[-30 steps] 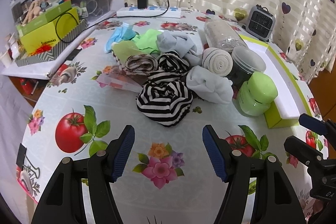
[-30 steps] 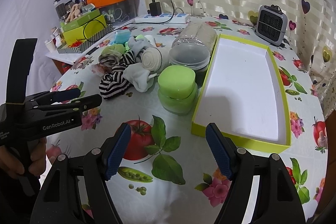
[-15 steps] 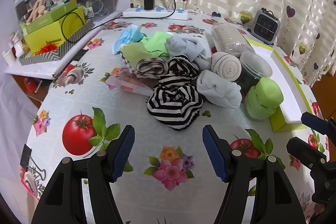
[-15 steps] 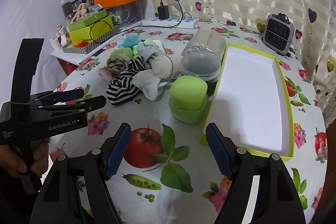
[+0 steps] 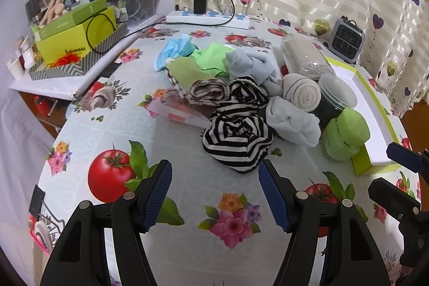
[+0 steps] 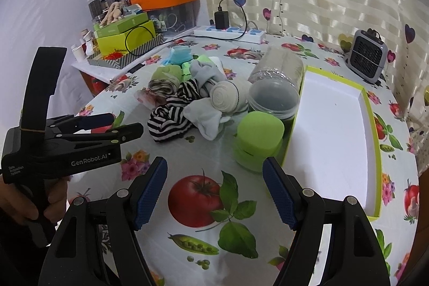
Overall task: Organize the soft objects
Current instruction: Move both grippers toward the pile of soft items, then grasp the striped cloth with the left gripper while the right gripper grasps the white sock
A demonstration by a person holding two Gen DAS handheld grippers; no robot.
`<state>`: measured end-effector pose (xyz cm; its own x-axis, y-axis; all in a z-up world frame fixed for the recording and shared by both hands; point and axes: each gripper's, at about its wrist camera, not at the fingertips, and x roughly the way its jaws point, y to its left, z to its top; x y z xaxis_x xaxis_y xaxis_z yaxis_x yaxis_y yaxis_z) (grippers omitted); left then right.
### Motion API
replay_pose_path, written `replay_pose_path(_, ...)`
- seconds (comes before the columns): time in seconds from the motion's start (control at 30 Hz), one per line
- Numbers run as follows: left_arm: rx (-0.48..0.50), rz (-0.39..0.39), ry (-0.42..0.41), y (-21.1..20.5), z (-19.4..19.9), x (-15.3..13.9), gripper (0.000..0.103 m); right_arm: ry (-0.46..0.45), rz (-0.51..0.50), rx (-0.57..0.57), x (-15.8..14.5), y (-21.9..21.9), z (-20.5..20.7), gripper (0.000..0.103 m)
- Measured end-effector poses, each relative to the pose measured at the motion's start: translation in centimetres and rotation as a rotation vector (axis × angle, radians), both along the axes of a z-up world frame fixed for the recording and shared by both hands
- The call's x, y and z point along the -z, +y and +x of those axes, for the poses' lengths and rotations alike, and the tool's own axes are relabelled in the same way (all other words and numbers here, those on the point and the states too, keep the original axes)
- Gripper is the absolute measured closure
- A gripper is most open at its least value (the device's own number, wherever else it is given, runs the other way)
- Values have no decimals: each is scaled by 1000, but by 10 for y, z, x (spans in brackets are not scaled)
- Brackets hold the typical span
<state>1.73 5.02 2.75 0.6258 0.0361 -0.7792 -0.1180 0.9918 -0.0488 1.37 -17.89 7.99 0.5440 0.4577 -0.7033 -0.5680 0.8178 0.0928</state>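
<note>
Left wrist view: striped sock bundle (image 5: 237, 142) just beyond the spread left hand-held gripper (image 5: 215, 192).

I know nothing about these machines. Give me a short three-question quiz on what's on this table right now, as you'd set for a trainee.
1. True or false: the left claw is gripping the striped sock bundle.
2. What lies inside the yellow-edged tray? A) socks B) a jar C) nothing visible
3. Fill in: the jar nearest the right claw has a ____ lid.

Key:
1. False. Both claws are open and hold nothing; the bundle lies on the tablecloth ahead of the left claw.
2. C. Only its white floor shows.
3. Green.
</note>
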Motion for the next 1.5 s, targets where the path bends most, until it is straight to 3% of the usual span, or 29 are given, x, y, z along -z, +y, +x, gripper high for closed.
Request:
replay_pose_path(0.53, -39, -74, -13, 31, 8, 1, 36, 13, 15, -18, 2, 15, 3, 29)
replay_pose_path(0.77, 33, -104, 7, 17, 30, 18, 36, 9, 12, -24, 3, 19, 7, 29)
replay_pose_path(1.13, 73, -58, 31, -1, 55, 40, 37, -28, 1, -14, -4, 24, 32, 30)
replay_pose_path(1.2, 82, -35, 27, -3, 56, 41, 47, -26, -2, -23, -4, 29, 37, 37)
replay_pose_path(1.27, 94, -20, 16, -6, 57, 42, 69, -22, -8, -42, -2, 33, 40, 44)
replay_pose_path(1.37, 111, -20, 9, -8, 56, 41, 81, -11, -27, -81, 3, 45, 43, 48)
replay_pose_path(1.5, 104, -56, 13, -2, 51, 41, 85, 4, -73, -123, 13, 61, 48, 48)
